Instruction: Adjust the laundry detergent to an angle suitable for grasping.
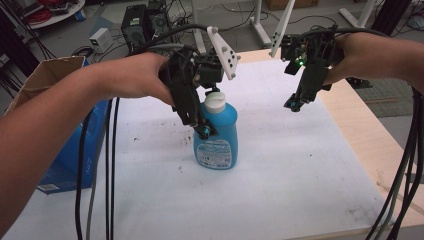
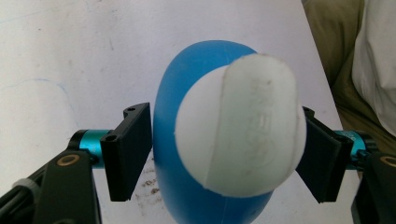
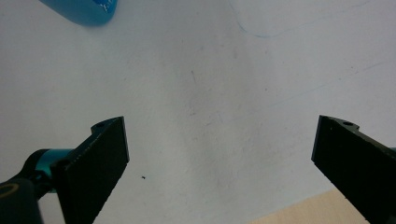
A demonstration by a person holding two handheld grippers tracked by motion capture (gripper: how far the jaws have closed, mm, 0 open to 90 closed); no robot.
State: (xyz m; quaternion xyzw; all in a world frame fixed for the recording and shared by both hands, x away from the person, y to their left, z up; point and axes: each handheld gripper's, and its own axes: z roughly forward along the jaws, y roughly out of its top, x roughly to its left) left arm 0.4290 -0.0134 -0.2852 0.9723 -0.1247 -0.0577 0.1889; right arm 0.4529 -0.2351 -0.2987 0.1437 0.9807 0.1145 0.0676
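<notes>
A blue bottle (image 1: 220, 142) with a white cap (image 1: 216, 102) stands upright near the middle of the white table cover (image 1: 280, 165). My left gripper (image 1: 209, 127) comes down on it from above. In the left gripper view its black jaws stand on either side of the blue bottle (image 2: 166, 93), just below the white cap (image 2: 243, 126). The pads sit close to its sides without clearly pressing, so it is open. My right gripper (image 1: 295, 104) hangs open in the air to the right of the bottle. Nothing lies between its fingers, and a corner of the blue bottle (image 3: 84, 11) shows far off.
A cardboard box (image 1: 45, 75) and a blue carton (image 1: 75, 160) stand off the table's left side. Bare wooden tabletop (image 1: 360, 130) runs along the right edge. Cables (image 1: 110, 175) hang from both grippers. Equipment and stands crowd the floor behind the table.
</notes>
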